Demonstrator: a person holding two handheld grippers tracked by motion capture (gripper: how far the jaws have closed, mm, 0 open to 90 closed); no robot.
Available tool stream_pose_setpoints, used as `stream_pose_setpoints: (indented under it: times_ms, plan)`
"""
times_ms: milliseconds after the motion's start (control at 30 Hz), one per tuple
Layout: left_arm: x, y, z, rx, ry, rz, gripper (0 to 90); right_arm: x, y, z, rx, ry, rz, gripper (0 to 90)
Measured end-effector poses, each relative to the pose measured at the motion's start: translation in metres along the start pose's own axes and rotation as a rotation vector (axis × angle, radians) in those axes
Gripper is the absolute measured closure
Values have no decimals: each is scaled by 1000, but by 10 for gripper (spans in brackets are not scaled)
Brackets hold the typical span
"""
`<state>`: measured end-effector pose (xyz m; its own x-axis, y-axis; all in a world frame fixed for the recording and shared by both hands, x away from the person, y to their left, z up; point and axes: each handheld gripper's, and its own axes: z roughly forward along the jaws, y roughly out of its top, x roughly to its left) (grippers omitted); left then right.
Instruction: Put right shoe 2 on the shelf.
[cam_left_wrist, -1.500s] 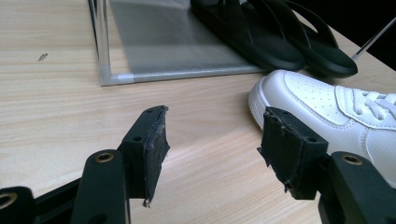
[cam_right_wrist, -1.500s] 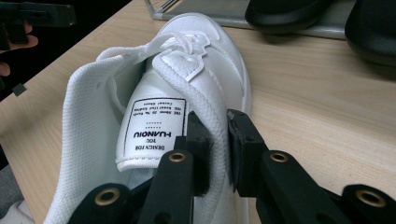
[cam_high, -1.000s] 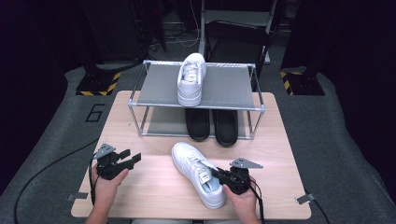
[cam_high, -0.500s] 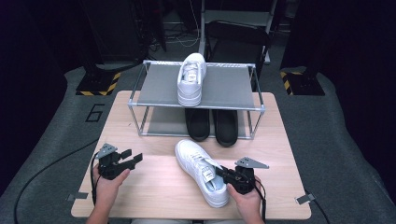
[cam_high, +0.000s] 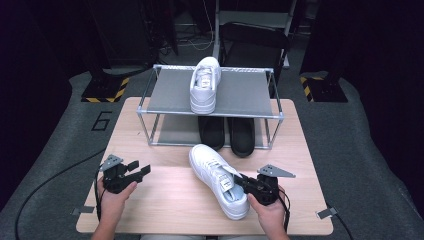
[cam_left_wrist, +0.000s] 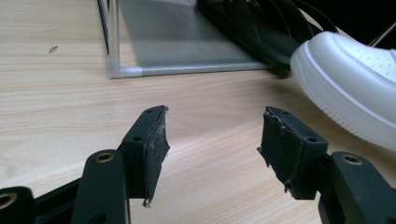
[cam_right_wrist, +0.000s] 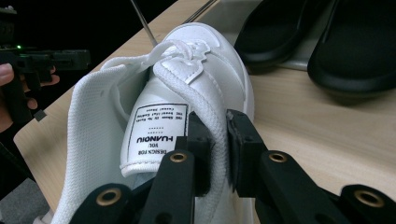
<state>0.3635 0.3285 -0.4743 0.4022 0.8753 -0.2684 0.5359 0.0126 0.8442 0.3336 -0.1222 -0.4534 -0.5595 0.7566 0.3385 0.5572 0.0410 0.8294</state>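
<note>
Dark floor and cable-strewn gear surround a pale wooden table (cam_high: 165, 210), where a white sneaker (cam_high: 215, 175) lies at the near right, toe angled toward the two-tier metal rack (cam_high: 250, 95) and heel toward the person. Clamped on its collar beside the tongue, the right gripper (cam_right_wrist: 224, 140) holds the shoe from its heel end. Its mate (cam_high: 205, 85) waits on the rack's top shelf, straight ahead, black slippers (cam_high: 227, 132) beneath. Well apart at left, the left gripper (cam_left_wrist: 212, 140) rests with jaws spread, holding nothing.

Black slippers (cam_high: 227, 135) sit half hidden under the shelf (cam_high: 165, 90) – toes only; the held sneaker's (cam_right_wrist: 140, 140) heel runs off the right gripper view's bottom edge, its label print too small to read
</note>
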Motion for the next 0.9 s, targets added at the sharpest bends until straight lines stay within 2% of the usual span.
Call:
stream_pose_setpoints:
  times_ms: [267, 333, 500, 633, 900]
  plan:
    - [0, -5, -2, 8, 8, -4, 401, 0, 17, -15, -19, -6, -22, 807]
    - [1, -6, -1, -4, 16, -3, 401, -1, 21, -20, -24, -2, -25, 807]
    - [2, -7, -2, 9, 10, -4, 401, -1, 29, -31, -35, -5, -36, 807]
    - [1, -9, -1, -4, 14, -9, 401, -1, 34, -40, -39, 1, -35, 806]
    - [3, -10, -3, 11, 11, -8, 401, -1, 44, -62, -52, -1, -34, 807]
